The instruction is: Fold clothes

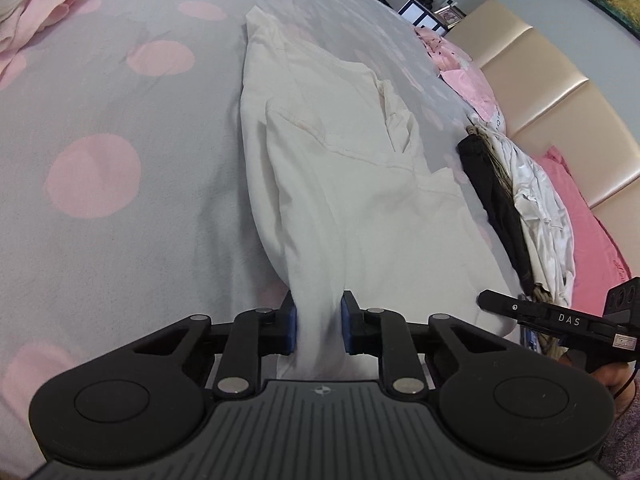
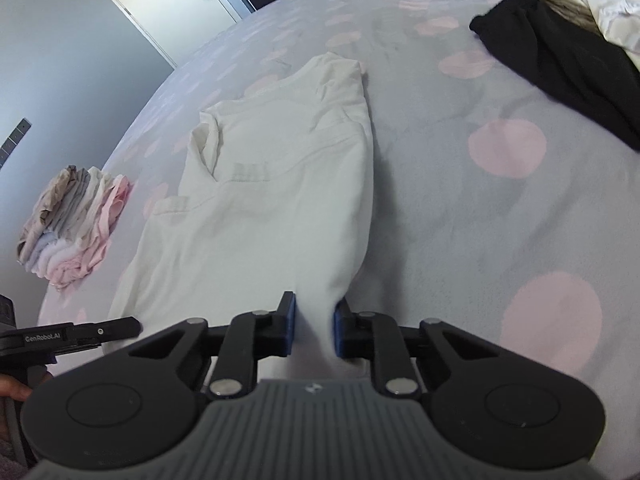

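Observation:
A white garment (image 1: 340,160) lies stretched out on the grey bed sheet with pink dots (image 1: 120,140). Its near edge on one side is bunched between the blue pads of my left gripper (image 1: 319,326), which is shut on the cloth. In the right wrist view the same white garment (image 2: 260,208) runs away from me, and my right gripper (image 2: 315,328) is shut on its other near corner. Each gripper shows in the other's view: the right one (image 1: 520,312) at the lower right, the left one (image 2: 80,334) at the lower left.
A stack of folded clothes (image 2: 76,224) sits near the bed's left edge. A black garment (image 2: 560,60) and a heap of pale clothes (image 1: 540,208) lie beside pink pillows (image 1: 580,220) and a padded headboard (image 1: 560,100). A door (image 2: 160,0) stands beyond the bed.

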Action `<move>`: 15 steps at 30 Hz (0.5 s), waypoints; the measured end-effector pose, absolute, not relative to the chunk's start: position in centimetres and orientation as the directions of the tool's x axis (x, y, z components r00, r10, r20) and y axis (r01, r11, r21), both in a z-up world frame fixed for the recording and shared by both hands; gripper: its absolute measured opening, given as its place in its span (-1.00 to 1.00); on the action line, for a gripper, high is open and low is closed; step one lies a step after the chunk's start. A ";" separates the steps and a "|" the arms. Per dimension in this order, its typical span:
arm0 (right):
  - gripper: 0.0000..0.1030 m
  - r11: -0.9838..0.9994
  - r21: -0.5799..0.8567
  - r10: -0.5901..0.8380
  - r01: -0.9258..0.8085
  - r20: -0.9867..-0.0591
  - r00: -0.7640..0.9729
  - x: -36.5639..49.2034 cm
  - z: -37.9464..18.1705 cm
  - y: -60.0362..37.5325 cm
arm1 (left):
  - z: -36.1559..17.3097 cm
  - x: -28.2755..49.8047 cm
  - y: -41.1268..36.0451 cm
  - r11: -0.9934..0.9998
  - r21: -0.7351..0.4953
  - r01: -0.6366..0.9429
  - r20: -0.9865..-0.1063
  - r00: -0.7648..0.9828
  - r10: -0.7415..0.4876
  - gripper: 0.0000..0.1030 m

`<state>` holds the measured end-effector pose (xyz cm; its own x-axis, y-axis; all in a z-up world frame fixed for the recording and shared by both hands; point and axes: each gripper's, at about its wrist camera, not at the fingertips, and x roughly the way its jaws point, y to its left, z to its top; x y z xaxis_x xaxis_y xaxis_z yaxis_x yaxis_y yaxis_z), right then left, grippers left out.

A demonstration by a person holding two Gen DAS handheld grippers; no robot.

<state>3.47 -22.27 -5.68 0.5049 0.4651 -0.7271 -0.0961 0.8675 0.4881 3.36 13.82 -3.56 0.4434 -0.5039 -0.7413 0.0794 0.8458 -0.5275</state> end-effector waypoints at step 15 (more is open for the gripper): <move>-0.61 0.895 0.416 0.445 -0.159 -0.817 0.366 -0.5 -6.3 -21.9 | -2.9 -2.4 12.2 0.903 -0.412 0.124 -0.852 0.297 -0.430 -0.65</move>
